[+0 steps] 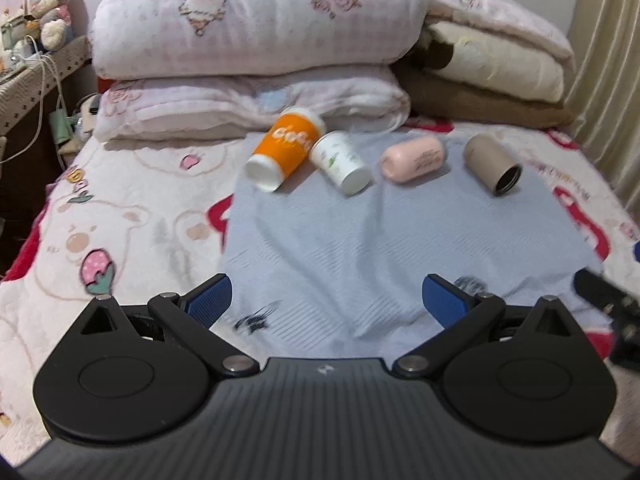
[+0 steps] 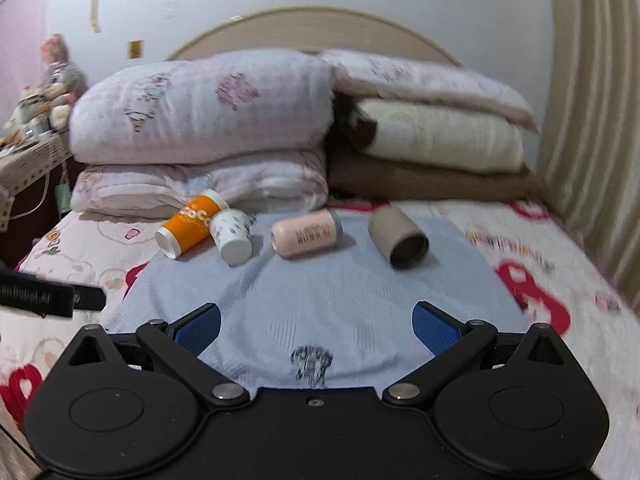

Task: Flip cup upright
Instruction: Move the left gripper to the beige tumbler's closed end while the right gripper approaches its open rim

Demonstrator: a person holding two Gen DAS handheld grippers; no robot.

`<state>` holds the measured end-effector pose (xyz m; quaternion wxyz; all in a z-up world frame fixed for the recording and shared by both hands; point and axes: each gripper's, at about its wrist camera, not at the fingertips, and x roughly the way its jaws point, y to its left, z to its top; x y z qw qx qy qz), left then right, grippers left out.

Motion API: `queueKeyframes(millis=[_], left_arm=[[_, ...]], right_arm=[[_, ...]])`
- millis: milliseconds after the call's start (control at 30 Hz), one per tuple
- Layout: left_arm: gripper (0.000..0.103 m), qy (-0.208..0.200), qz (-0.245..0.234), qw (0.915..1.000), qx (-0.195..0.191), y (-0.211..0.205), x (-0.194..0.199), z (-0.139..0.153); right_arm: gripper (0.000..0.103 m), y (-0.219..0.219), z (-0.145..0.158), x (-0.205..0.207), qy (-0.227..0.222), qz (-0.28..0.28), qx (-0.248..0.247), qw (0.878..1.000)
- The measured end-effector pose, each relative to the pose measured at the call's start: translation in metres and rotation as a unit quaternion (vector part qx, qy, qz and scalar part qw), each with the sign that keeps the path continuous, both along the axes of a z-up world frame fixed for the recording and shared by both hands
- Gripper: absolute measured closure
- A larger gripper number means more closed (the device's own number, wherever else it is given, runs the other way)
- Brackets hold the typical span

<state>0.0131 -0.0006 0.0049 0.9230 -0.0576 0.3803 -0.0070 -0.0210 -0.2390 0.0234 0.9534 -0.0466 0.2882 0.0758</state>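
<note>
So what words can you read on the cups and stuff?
"CoCo": orange cup, lying on its side.
"...nRobot.AI": left gripper's black body, at the right wrist view's left edge; the start is cut off.
Pink cup: dark print, too blurred to read.
White cup: only leaf marks.
Bedsheet: lettering too blurred.

Left gripper (image 1: 327, 300) and right gripper (image 2: 316, 330) both gape wide, seemingly level.

Four cups lie on their sides on the bed: one orange cup (image 1: 287, 148), one white cup (image 1: 340, 161), one pink cup (image 1: 412, 159) and one tan cup (image 1: 493, 163). One blue cloth (image 1: 344, 248) is under them. Two grippers show: the left gripper (image 1: 326, 300) and the right gripper (image 2: 316, 330). One toy rabbit (image 1: 52, 4) sits on one shelf (image 1: 36, 76).
</note>
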Motion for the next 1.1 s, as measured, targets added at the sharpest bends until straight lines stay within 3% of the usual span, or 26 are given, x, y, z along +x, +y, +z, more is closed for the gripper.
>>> queueKeyframes(millis=[233,400,533,633,833,1000,1100], left_arm=[[0.0,-0.023,-0.026,0.999,-0.03,-0.026,0.048,0.028],[0.0,-0.019,-0.067,0.9968,-0.039,-0.067,0.094,0.025],[0.001,-0.003,-0.096,0.9934,-0.062,-0.1,0.131,0.008],[0.001,0.009,-0.108,0.9911,-0.077,-0.122,0.16,-0.01],[0.002,0.018,-0.115,0.9881,-0.101,-0.152,0.212,-0.048],[0.003,0.014,-0.126,0.9824,-0.137,-0.171,0.246,-0.079],[0.003,0.01,-0.136,0.9801,-0.144,-0.183,0.264,-0.094]], right_arm=[[0.0,-0.021,0.012,0.027,-0.091,0.077,-0.029,0.992],[0.0,-0.046,0.004,0.079,-0.071,0.097,-0.005,0.993],[0.0,-0.061,-0.015,0.118,-0.061,0.108,0.0,0.992],[0.0,-0.066,-0.034,0.144,-0.078,0.119,-0.016,0.99],[0.0,-0.084,-0.076,0.195,-0.063,0.076,-0.012,0.995],[0.0,-0.086,-0.105,0.216,-0.074,0.076,-0.058,0.993],[0.0,-0.092,-0.12,0.236,-0.072,0.068,-0.056,0.994]])
